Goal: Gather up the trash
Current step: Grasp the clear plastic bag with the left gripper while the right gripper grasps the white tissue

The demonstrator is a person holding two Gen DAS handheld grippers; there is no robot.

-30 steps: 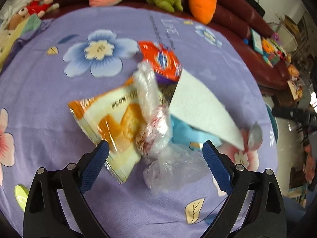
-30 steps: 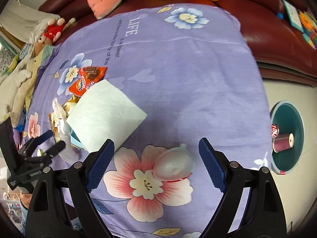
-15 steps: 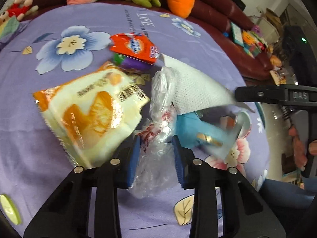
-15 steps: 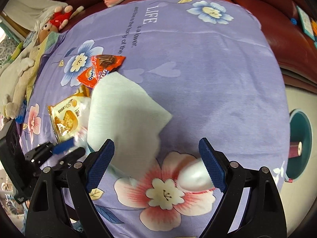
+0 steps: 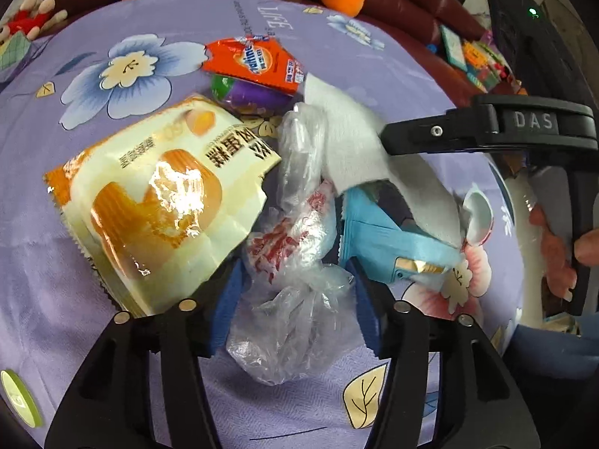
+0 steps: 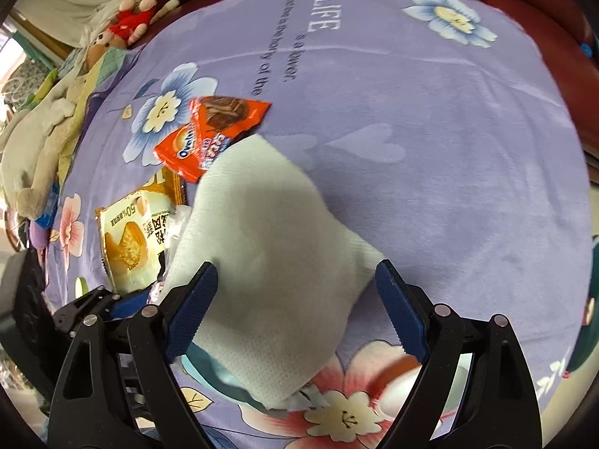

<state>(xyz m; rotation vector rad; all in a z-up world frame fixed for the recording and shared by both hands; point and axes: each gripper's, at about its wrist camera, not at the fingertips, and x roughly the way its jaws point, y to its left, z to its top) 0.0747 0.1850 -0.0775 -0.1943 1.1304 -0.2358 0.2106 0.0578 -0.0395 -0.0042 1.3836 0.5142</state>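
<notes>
Bag [image 5: 295, 262], clear plastic, lay clamped between left hand-held gripper [image 5: 295, 310] pads, long axis running far. Right hand-held gripper [image 6: 295, 314] stood apart, straddling napkin [image 6: 269, 254].

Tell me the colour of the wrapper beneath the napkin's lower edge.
Light blue wrapper with a small gold patch, tucked under the white napkin. Left wrist view shows it best.

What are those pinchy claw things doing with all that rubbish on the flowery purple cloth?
A person is picking up trash with two hand-held grippers. The left gripper is squeezed shut on a crumpled clear plastic bag, beside a yellow cake wrapper and an orange snack wrapper. The right gripper is open, its fingers on either side of a white paper napkin that lies over a blue packet. Nothing looks lifted off the cloth yet.
</notes>
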